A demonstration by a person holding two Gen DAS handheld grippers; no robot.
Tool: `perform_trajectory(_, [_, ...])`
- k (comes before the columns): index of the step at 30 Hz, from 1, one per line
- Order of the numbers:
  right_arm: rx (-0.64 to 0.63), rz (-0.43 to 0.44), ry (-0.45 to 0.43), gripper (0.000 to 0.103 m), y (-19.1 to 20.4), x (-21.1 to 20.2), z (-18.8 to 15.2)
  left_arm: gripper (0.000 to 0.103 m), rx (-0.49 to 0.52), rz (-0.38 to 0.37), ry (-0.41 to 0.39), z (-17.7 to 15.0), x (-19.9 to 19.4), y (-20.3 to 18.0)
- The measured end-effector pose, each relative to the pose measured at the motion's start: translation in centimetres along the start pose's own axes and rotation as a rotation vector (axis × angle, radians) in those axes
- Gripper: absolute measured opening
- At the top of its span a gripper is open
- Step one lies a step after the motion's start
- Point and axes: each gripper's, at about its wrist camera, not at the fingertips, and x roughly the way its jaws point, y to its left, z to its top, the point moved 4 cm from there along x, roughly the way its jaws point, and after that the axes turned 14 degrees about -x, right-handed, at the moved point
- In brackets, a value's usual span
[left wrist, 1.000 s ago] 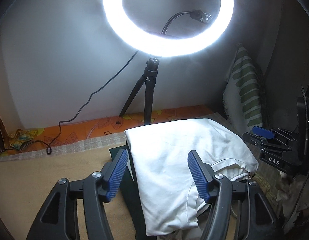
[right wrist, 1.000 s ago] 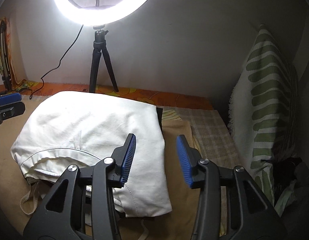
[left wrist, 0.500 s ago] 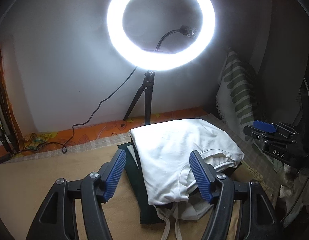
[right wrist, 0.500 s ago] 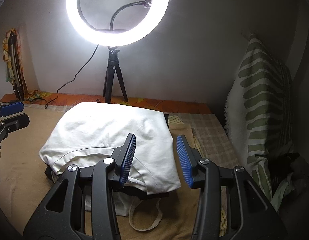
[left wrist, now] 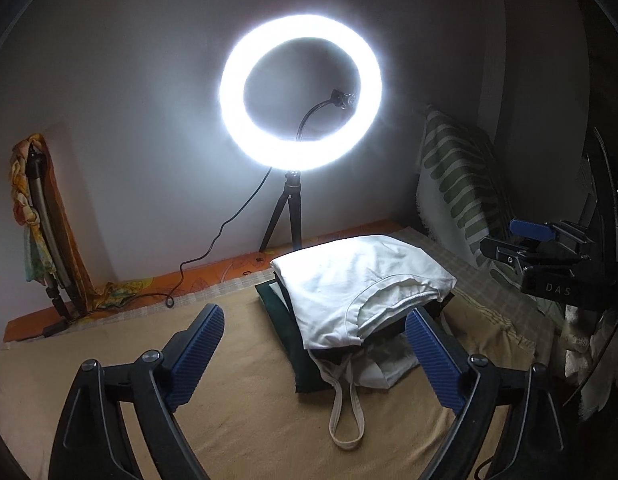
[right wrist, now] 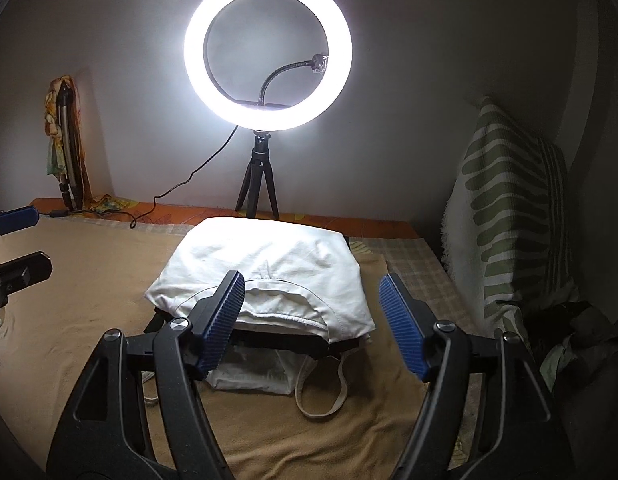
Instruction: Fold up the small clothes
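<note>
Folded white garment (right wrist: pixel 269 268) is lying centre frame atop a stack of clothes. Left gripper (left wrist: pixel 313 354) and right gripper (right wrist: pixel 313 320), jaws just widening and empty, are hovering; next, probably fetching another piece.

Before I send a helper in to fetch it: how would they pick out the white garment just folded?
Find the lit ring light on its tripod by the back wall. On the tan blanket before it sits a stack of clothes; the white garment is the top piece, above a dark one, with a looped strap trailing below.
</note>
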Motion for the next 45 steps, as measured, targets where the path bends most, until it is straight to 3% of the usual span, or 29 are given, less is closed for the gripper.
perform_trajectory(9, [0.037, 0.000, -0.014, 0.073, 2.0, -4.5, -1.9, 0.103, 0.017, 0.018, -0.040, -2.2, -5.8, 0.5])
perform_trajectory(11, [0.041, 0.006, -0.013, 0.077, 2.8, -5.5, -2.5, 0.103, 0.026, 0.024, -0.045, -2.8, -6.9, 0.6])
perform_trajectory(13, [0.050, 0.010, -0.025, 0.091, 3.3, -6.2, -2.9, 0.103, 0.040, 0.026, -0.050, -3.4, -7.9, 0.6])
perform_trajectory(23, [0.089, 0.030, -0.046, 0.098, 6.9, -9.0, -5.6, 0.103, 0.044, 0.062, -0.060, -6.8, -11.8, 1.5])
perform_trajectory(27, [0.097, 0.020, -0.057, 0.103, 8.2, -9.2, -6.5, 0.103, 0.057, 0.097, -0.069, -8.0, -12.4, 1.9])
perform_trajectory(45, [0.167, 0.053, -0.007, 0.103, 9.3, -6.1, -10.0, 0.103, 0.109, 0.180, 0.033, -12.5, -10.0, 3.3])
